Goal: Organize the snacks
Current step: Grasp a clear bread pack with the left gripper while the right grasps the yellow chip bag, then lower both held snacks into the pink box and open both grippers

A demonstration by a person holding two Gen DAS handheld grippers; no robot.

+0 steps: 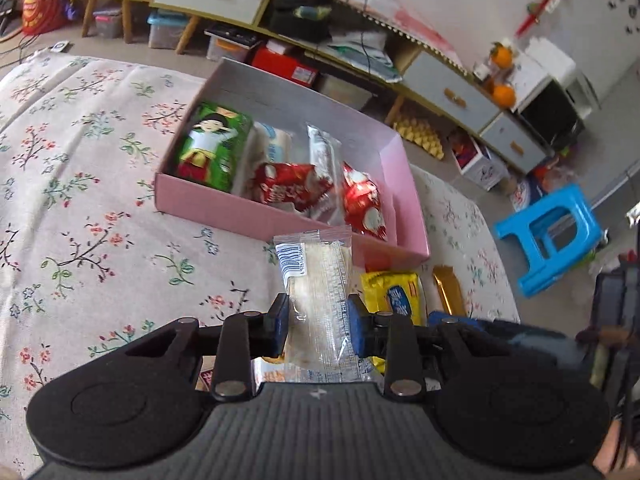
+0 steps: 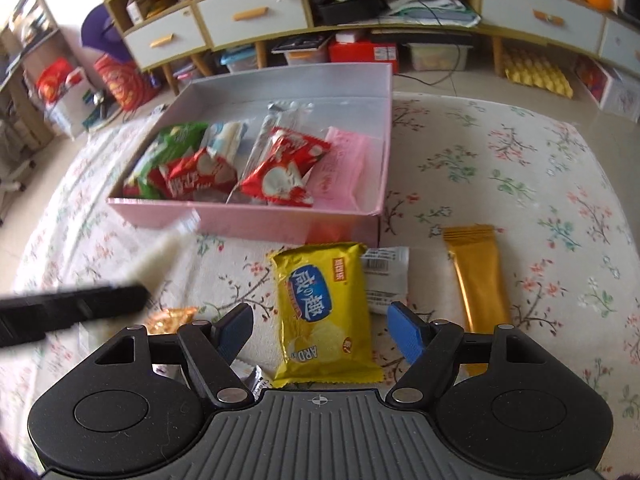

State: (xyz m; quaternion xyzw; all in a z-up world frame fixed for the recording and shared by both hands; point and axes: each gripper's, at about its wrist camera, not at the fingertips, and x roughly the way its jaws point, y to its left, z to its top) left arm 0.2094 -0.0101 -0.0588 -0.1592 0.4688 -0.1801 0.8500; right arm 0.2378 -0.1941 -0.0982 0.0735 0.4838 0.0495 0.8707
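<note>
The left hand-held gripper (image 1: 318,322) is clamped on a clear-wrapped snack (image 1: 320,296), holding it just short of the near wall of the pink box (image 1: 280,220) (already holding several packets). The right hand-held gripper (image 2: 320,330) stands wide open, its blue pads either side of a yellow packet (image 2: 322,312) lying on the flowered desk (image 2: 500,168), with a gold bar (image 2: 478,276) just to its right.

Soft daylight, fisheye-bent edges, motion blur at left

Both wrist views look down, near; share pink box (image 1: 280,220).
</note>
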